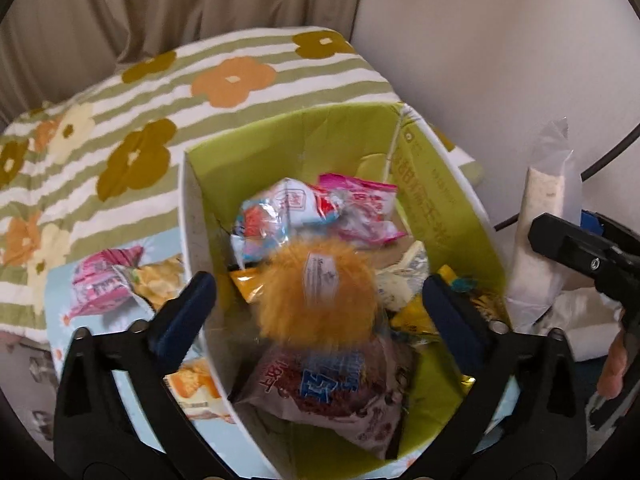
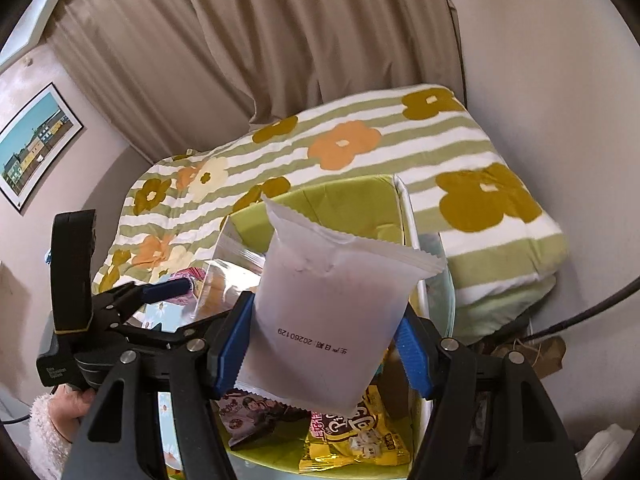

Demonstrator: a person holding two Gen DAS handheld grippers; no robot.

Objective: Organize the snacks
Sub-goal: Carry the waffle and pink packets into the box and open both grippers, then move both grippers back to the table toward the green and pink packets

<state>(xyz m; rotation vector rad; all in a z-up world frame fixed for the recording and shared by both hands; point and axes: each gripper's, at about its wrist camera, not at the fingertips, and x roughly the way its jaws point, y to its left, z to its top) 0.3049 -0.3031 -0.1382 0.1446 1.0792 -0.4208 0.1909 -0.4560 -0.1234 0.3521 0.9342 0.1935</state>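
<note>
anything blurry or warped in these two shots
Left wrist view: the orange packet over the box is smeared by motion blur. Right wrist view: the white packet is sharp, its printed date readable. Both views: fisheye bending and dark corners.

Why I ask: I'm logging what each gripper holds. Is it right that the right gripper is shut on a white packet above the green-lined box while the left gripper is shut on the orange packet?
Not quite. The left gripper is open; the orange packet sits between its jaws untouched, over the box, as the left wrist view shows. The right gripper does grip the white packet.
</note>
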